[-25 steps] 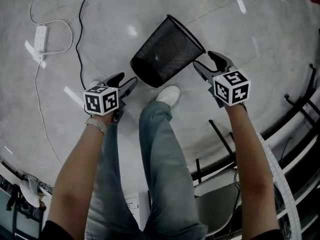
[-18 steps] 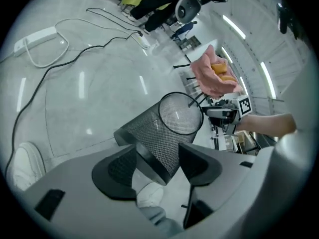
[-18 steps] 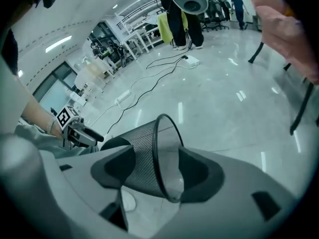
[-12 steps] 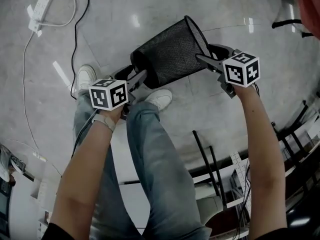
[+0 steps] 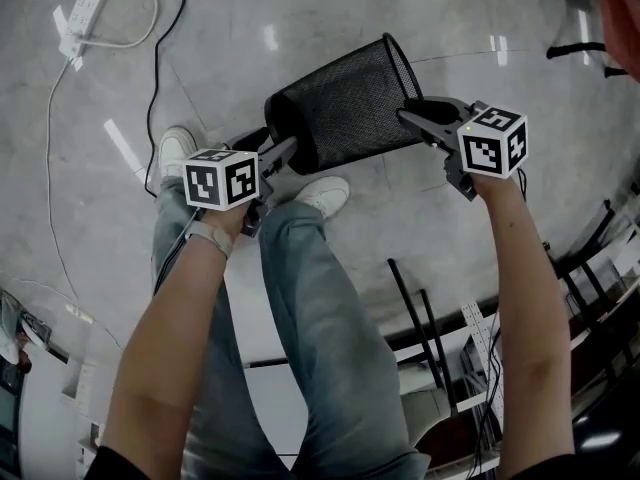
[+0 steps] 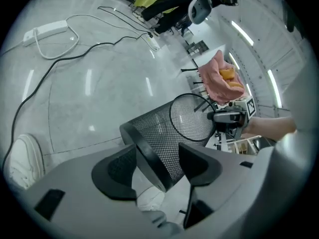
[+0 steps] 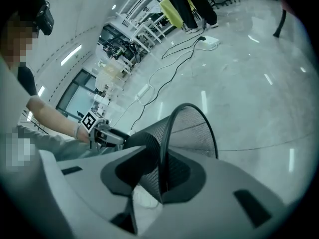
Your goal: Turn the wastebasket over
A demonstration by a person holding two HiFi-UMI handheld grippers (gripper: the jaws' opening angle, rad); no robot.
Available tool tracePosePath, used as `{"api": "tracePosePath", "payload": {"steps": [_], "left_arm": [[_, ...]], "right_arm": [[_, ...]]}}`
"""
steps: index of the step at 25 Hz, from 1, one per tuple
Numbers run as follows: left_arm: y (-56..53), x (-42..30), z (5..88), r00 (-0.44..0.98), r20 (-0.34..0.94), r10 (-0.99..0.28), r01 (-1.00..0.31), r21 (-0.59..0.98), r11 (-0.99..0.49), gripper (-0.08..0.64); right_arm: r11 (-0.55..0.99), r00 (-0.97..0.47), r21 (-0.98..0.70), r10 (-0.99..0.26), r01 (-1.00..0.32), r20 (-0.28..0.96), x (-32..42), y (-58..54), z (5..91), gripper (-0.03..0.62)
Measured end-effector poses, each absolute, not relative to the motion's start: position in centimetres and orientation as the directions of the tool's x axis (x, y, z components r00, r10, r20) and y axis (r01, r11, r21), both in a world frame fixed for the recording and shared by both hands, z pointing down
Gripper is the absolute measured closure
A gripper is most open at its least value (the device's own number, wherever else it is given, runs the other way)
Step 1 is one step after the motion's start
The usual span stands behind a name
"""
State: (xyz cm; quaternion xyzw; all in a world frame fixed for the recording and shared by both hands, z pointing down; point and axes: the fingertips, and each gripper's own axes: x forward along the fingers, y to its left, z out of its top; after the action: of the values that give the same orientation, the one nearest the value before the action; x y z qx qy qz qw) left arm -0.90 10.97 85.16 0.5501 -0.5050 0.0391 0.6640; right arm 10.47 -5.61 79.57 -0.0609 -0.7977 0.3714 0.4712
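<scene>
Wastebasket (image 5: 340, 103): black mesh, lying on side over grey floor (image 5: 230, 28), just beside white shoe (image 5: 322, 196). Open mouth faces right gripper (image 5: 415, 111). Right tongs closing on mouth rim, wire hoop between pads, mesh wall pinched. Left gripper (image 5: 272, 145) at base end, tongs apart, base edge between them, gap on one side. Contact with floor: cannot tell.

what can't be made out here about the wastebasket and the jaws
- Head view: the wastebasket base is partly hidden behind the left gripper.
- Left gripper view: whether its jaws touch the base edge between them is unclear from this angle.
- Head view: the right gripper grip is too small; its jaws are closing around the rim.
</scene>
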Motion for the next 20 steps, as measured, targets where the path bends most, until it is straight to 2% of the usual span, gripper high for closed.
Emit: {"api": "tracePosePath", "payload": {"steps": [6,11,15,20], "left_arm": [[11.9,-2.7,82.2,0.526,0.702,-0.481,-0.645,0.697,0.313,0.298],[12.3,-5.4,78.1,0.560,0.676,-0.479,-0.650,0.717,0.252,0.298],[12.2,-7.2,74.6,0.593,0.623,-0.510,-0.620,0.757,0.205,0.298],[13.0,-8.9,72.1,0.645,0.600,-0.473,-0.641,0.762,0.092,0.298]], "right_arm": [[0.681,-0.569,-0.690,0.475,-0.245,0.671,9.4,-2.4,76.0,0.547],[0.690,-0.558,-0.665,0.445,-0.285,0.701,8.4,-0.3,73.3,0.574],[0.771,-0.497,-0.518,0.307,-0.369,0.811,8.6,-0.7,72.5,0.575],[0.836,-0.371,-0.300,0.127,-0.459,0.920,8.6,-1.2,73.5,0.575]]}}
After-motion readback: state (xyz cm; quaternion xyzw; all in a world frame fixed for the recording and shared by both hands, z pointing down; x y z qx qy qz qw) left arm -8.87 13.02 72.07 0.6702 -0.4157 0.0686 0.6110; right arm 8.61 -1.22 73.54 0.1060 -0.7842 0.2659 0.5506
